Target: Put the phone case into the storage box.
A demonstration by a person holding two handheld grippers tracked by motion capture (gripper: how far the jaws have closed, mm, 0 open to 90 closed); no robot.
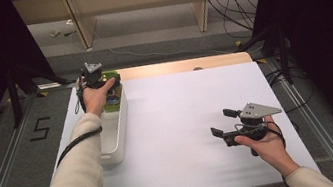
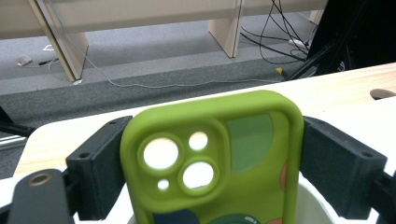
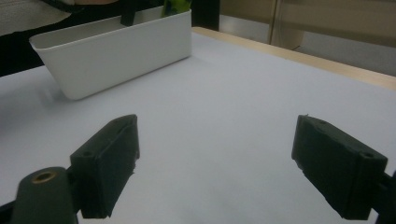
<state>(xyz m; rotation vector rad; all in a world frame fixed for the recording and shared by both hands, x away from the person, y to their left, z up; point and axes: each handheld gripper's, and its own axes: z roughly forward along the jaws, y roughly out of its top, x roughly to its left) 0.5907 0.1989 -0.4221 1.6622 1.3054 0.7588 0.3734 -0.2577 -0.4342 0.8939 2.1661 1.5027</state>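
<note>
White sheeting is covering most of the table (image 1: 184, 121), with a bare wooden strip showing along its far edge and grey floor beyond. In the left gripper view I am seeing the left gripper (image 2: 212, 154) holding a green phone case (image 2: 212, 158) upright between its jaws: both black pads are lying against the case's sides, so I am reading the wide spread as a grip on the case. The camera cut-outs are facing me, and the case's lower end is sitting over the rim of a white bin (image 2: 317, 200). From the high view the left gripper (image 1: 96, 79) is hovering at the far end of that bin (image 1: 111, 142), which is lying lengthwise by the table's left edge. In the right gripper view I am seeing the right gripper (image 3: 215, 158) with its jaws standing wide apart and nothing between them. It is hanging low over the sheet on the right side (image 1: 224, 122), well apart from the bin.
</note>
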